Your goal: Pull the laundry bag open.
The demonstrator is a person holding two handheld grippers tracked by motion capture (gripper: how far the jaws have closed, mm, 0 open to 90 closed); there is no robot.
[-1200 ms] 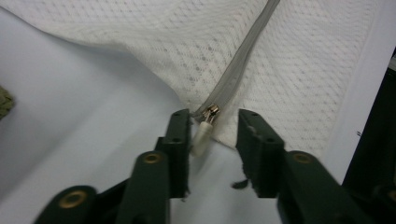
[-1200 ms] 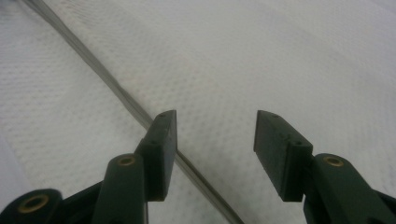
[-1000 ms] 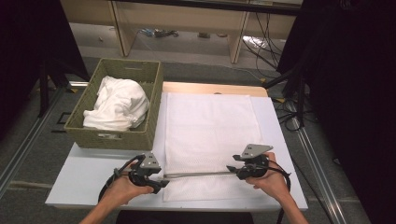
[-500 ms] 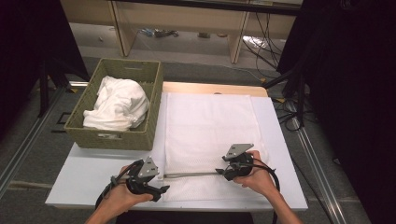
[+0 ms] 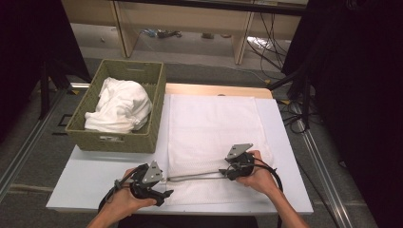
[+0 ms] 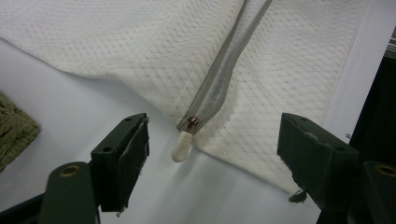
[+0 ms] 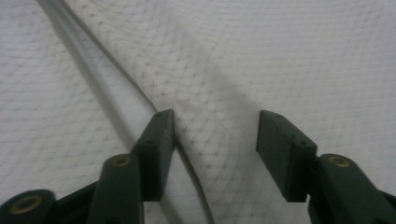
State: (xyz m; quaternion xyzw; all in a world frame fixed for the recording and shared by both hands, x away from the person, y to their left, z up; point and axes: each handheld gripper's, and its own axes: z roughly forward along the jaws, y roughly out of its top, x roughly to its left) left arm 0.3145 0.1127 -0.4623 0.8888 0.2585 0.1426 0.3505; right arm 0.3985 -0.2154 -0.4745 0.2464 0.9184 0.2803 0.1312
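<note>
my left hand-held gripper (image 6: 212,154) has just opened, released around the white zipper pull (image 6: 181,145) at the near edge of the mesh bag (image 5: 214,128) on the counter (image 5: 85,178). my right hand-held gripper (image 7: 215,135) sits unclenched over the mesh beside the zipper (image 5: 195,177), its jaws just narrowing. a wicker basket (image 5: 114,140) of white cloth (image 5: 121,104) stands close left.

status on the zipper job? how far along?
Done: mesh bag lies flat, zipper open along its length. In hand: left gripper, jaws just opened, straddles the white pull; right gripper presses the fabric. Left: gripping the pull and zipping it shut, probably.
</note>
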